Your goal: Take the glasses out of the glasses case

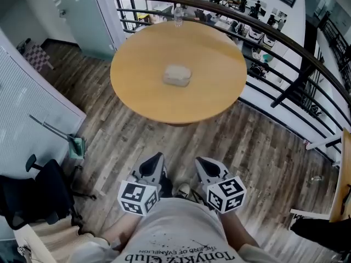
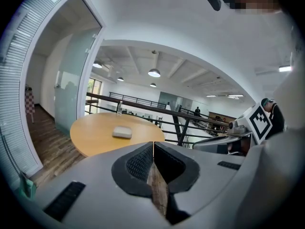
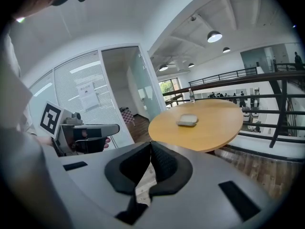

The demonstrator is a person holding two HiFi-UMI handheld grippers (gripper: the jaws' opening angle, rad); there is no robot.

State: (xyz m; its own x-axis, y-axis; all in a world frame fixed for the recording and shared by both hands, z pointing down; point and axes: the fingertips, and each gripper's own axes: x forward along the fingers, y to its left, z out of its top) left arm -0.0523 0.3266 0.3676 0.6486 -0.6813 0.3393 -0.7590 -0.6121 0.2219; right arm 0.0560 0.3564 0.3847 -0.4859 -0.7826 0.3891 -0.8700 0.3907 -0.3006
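A pale grey glasses case (image 1: 177,75) lies closed near the middle of the round wooden table (image 1: 142,92). It also shows as a small case (image 2: 122,132) in the left gripper view and as a case (image 3: 187,120) in the right gripper view. Both grippers are held low, close to the person's body and well short of the table. The left gripper (image 1: 156,161) has its jaws pressed together with nothing between them. The right gripper (image 1: 204,164) is shut and empty too.
A clear water bottle (image 1: 178,14) stands at the table's far edge. A black railing (image 1: 285,43) curves behind and to the right of the table. A black office chair (image 1: 38,193) stands at the lower left. White blinds and a glass partition line the left side.
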